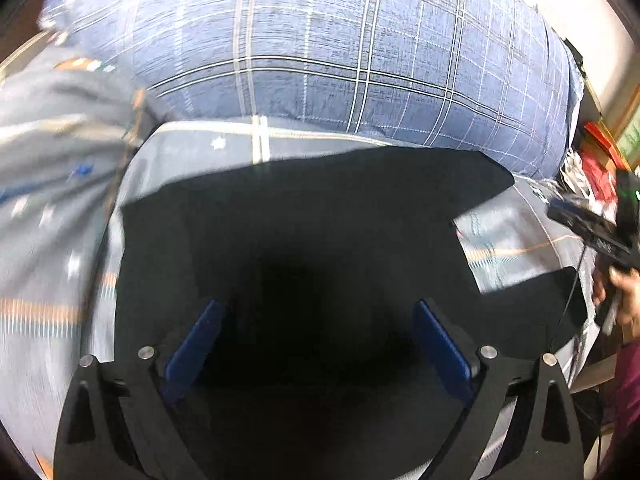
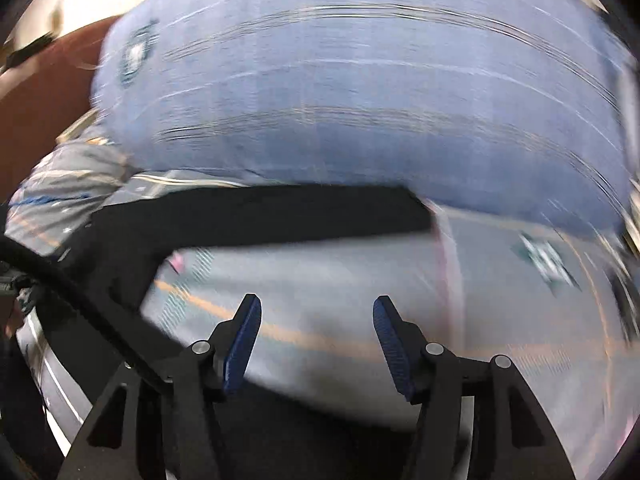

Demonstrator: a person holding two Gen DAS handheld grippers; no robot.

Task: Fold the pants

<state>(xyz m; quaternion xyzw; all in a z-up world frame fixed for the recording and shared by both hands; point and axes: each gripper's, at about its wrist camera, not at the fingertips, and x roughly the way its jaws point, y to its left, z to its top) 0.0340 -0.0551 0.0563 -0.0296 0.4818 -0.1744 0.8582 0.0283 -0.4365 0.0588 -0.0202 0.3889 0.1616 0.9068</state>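
Black pants [image 1: 304, 216] lie spread on a grey patterned bedsheet [image 1: 504, 236]. My left gripper [image 1: 316, 320] is open, its blue pads just above the dark cloth, holding nothing. In the right wrist view the pants [image 2: 248, 216] show as a dark band across the middle and down the left side. My right gripper [image 2: 316, 320] is open over the bare bedsheet [image 2: 360, 280], empty, to the right of the pants' nearer part. The right wrist view is blurred by motion. The right gripper also shows in the left wrist view [image 1: 600, 232], held in a hand at the right edge.
A big blue plaid pillow or duvet [image 1: 340, 52] lies behind the pants, also in the right wrist view [image 2: 360, 92]. A grey patterned pillow [image 1: 52, 140] sits at the left. Red clutter [image 1: 600, 160] stands past the bed's right edge.
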